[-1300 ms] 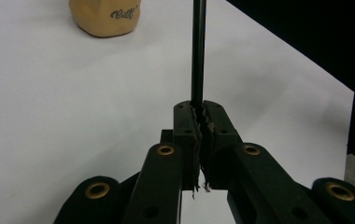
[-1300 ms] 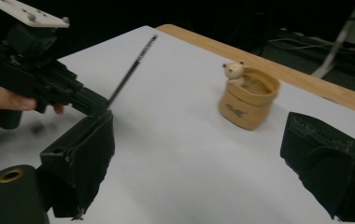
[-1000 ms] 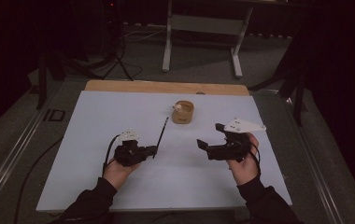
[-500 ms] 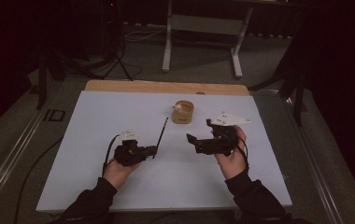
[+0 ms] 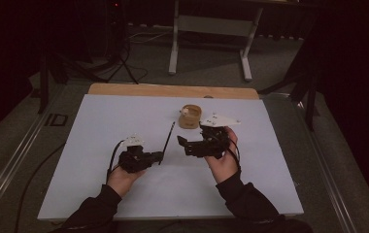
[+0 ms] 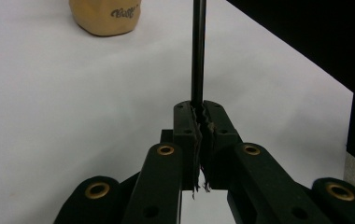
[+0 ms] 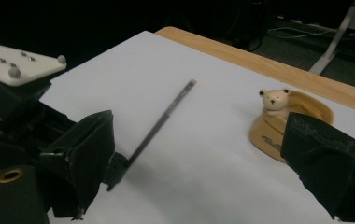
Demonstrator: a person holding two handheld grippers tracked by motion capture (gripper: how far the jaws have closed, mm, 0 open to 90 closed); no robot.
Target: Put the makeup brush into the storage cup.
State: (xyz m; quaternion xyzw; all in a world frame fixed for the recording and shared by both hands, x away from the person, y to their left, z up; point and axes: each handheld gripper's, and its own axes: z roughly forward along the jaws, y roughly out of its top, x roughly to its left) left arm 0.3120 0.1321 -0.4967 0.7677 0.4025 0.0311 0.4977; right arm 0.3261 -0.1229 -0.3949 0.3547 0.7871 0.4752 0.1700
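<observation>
Gripping thin black rod (image 5: pixel 166 141) tight in left gripper (image 5: pixel 159 156), rod angled above white table (image 5: pixel 100 126). Right gripper (image 5: pixel 181 142) jaws wide apart, near rod, bear holder (image 5: pixel 191 116) just behind.

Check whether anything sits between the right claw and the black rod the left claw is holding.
Nothing visible does. The right claw is open and faces the black rod across bare white table. The bear holder sits farther back, off that line.
</observation>
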